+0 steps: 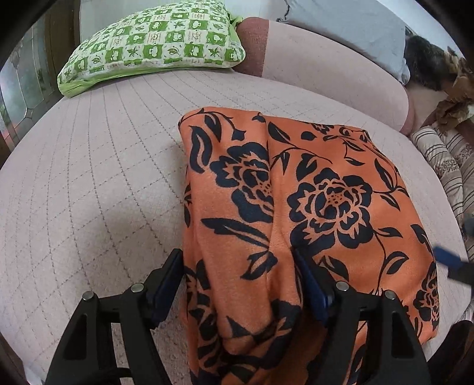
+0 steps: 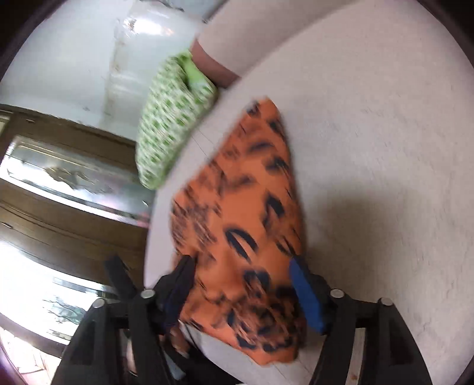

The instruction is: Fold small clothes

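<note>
An orange cloth with a black flower print [image 1: 326, 192] lies folded on the pale pink quilted bed [image 1: 103, 177]. My left gripper [image 1: 237, 254] stands open and wide at the cloth's near edge, with a raised fold of the fabric between its fingers. In the blurred right wrist view the same cloth [image 2: 251, 207] runs away from my right gripper [image 2: 241, 262]. That gripper is open too, its fingers straddling the cloth's near corner. A blue pad of the right gripper [image 1: 453, 263] shows at the right edge of the left wrist view.
A green checked pillow [image 1: 154, 44] [image 2: 171, 127] sits at the bed's far left, beside a pink bolster [image 1: 326, 59] and a grey pillow [image 1: 349, 26]. Striped fabric [image 1: 444, 160] lies off the bed's right edge. A wooden cabinet with glass doors [image 2: 74, 177] stands past the bed.
</note>
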Demonstrator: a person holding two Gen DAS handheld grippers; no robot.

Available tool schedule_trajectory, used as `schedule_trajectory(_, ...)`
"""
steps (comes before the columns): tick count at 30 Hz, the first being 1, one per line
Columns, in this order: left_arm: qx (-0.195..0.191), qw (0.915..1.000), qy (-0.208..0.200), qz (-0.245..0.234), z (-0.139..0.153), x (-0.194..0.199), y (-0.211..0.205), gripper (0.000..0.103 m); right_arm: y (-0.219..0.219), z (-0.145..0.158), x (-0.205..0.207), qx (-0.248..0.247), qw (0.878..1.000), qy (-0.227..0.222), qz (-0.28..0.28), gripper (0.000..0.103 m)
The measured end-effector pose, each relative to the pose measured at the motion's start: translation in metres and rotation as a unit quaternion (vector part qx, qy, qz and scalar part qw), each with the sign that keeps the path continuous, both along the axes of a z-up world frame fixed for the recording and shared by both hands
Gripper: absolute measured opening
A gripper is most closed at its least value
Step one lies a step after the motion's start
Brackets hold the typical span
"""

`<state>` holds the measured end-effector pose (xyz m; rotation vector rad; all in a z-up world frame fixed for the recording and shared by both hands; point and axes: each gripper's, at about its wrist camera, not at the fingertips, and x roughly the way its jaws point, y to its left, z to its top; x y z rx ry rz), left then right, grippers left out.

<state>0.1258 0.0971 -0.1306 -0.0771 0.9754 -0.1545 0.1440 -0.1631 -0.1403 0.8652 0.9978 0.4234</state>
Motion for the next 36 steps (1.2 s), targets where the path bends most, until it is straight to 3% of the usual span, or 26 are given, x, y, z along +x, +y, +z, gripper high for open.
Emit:
schedule_trajectory(3, -0.006, 1.0, -0.002, -0.002, 0.0, 0.001, 0.001, 0.077, 0.007, -0.027, 0.036, 0.005, 0.999, 0.054, 0.006, 0.073)
schedule_trajectory(4, -0.007, 1.0, -0.003, -0.002, 0.0, 0.002, 0.001, 0.077, 0.017, -0.035, 0.044, -0.006, 0.997, 0.069, 0.012, 0.068)
schedule_trajectory(5, -0.008, 1.0, -0.004, -0.003, 0.0, 0.001, 0.002, 0.077, 0.026, -0.034, 0.048, -0.042, 0.997, 0.069, 0.02, 0.039)
schedule_trajectory(7, -0.011, 0.9999, -0.006, -0.004, 0.0, 0.0, 0.003, 0.077, 0.046, -0.005, 0.037, -0.128, 0.991, 0.014, 0.023, 0.034)
schedule_trajectory(9, -0.011, 0.9999, -0.007, -0.004, 0.0, 0.0, 0.003, 0.078, 0.056, 0.004, 0.029, -0.175, 0.984, -0.006, 0.014, 0.034)
schedule_trajectory(10, -0.009, 0.9999, -0.008, -0.005, 0.0, -0.001, 0.002, 0.078, 0.058, -0.005, 0.032, -0.191, 0.981, 0.013, 0.015, 0.034)
schedule_trajectory(11, -0.007, 0.9999, -0.008, -0.005, 0.0, 0.0, 0.002, 0.078, 0.054, -0.013, 0.038, -0.187, 0.982, 0.03, 0.016, 0.04)
schedule_trajectory(13, -0.011, 0.9999, -0.009, -0.004, 0.001, -0.001, 0.004, 0.078, 0.033, -0.018, 0.035, -0.113, 0.993, 0.041, 0.002, 0.05)
schedule_trajectory(17, -0.014, 0.9999, -0.007, -0.003, 0.0, -0.002, 0.006, 0.078, 0.012, -0.003, 0.055, -0.069, 0.997, 0.006, -0.042, 0.074)
schedule_trajectory(20, -0.017, 0.9998, -0.007, -0.003, 0.001, -0.001, 0.007, 0.078, 0.009, -0.029, 0.092, -0.041, 0.997, 0.056, -0.032, 0.073)
schedule_trajectory(21, -0.018, 0.9998, -0.007, -0.003, 0.001, -0.001, 0.007, 0.078, 0.019, -0.04, 0.105, -0.033, 0.997, 0.076, -0.011, 0.04)
schedule_trajectory(22, -0.019, 0.9998, -0.007, -0.003, 0.001, -0.001, 0.006, 0.078, 0.027, -0.035, 0.108, -0.065, 0.995, 0.071, -0.002, 0.034)
schedule_trajectory(24, -0.022, 0.9997, -0.007, -0.003, 0.001, -0.001, 0.008, 0.078, 0.046, -0.006, 0.099, -0.15, 0.988, 0.014, 0.014, 0.028)
schedule_trajectory(26, -0.021, 0.9998, -0.006, -0.001, 0.002, 0.0, 0.008, 0.08, 0.058, 0.005, 0.092, -0.216, 0.976, -0.012, 0.01, 0.028)
schedule_trajectory(27, -0.019, 0.9998, -0.007, 0.0, 0.001, 0.0, 0.007, 0.08, 0.06, -0.005, 0.094, -0.234, 0.972, 0.006, 0.015, 0.028)
schedule_trajectory(28, -0.017, 0.9998, -0.007, -0.001, 0.001, 0.001, 0.006, 0.08, 0.061, -0.015, 0.097, -0.239, 0.971, 0.017, 0.021, 0.029)
schedule_trajectory(30, -0.029, 0.9995, -0.012, -0.001, 0.002, -0.001, 0.01, 0.08, 0.054, -0.003, 0.09, -0.225, 0.974, 0.003, 0.005, 0.039)
schedule_trajectory(31, -0.037, 0.9992, -0.012, -0.002, 0.002, -0.001, 0.013, 0.08, 0.053, 0.006, 0.084, -0.227, 0.974, -0.002, -0.006, 0.048)
schedule_trajectory(32, -0.049, 0.9987, -0.011, -0.001, 0.005, -0.001, 0.017, 0.079, 0.052, 0.014, 0.078, -0.237, 0.971, -0.01, -0.015, 0.065)
schedule_trajectory(34, -0.088, 0.9959, -0.021, 0.005, 0.018, -0.008, 0.029, 0.078, 0.064, 0.041, 0.058, -0.252, 0.966, -0.052, -0.013, 0.066)
schedule_trajectory(36, -0.113, 0.9923, -0.051, 0.008, 0.037, -0.025, 0.044, 0.078, 0.079, 0.06, 0.036, -0.233, 0.968, -0.092, 0.013, 0.067)
